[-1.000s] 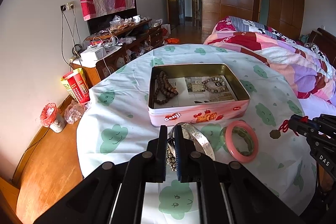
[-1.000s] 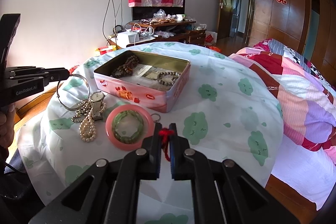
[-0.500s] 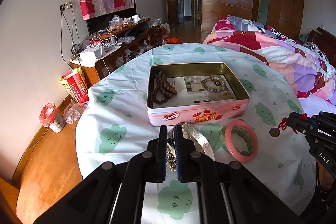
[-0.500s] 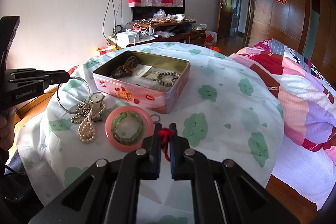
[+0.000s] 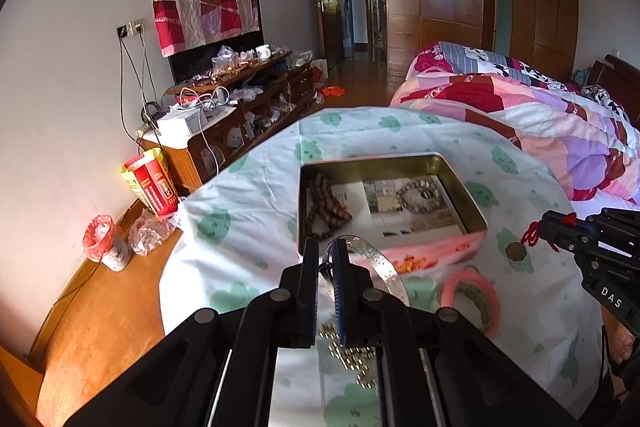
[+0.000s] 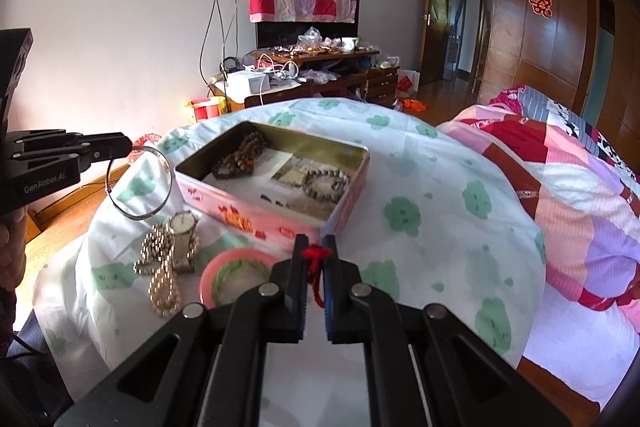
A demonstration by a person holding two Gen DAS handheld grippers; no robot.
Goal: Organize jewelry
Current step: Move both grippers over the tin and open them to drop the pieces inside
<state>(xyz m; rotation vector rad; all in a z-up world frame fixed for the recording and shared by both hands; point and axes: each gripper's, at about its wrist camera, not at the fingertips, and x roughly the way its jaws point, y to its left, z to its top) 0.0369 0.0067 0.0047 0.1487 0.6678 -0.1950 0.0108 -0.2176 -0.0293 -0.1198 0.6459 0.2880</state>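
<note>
Left wrist view: left tongs clench the bangle above the desk; right tongs clench a red-corded charm. Next, likely, lower each into the tin.

A patchwork quilt lies beside a cluttered cabinet.
</note>
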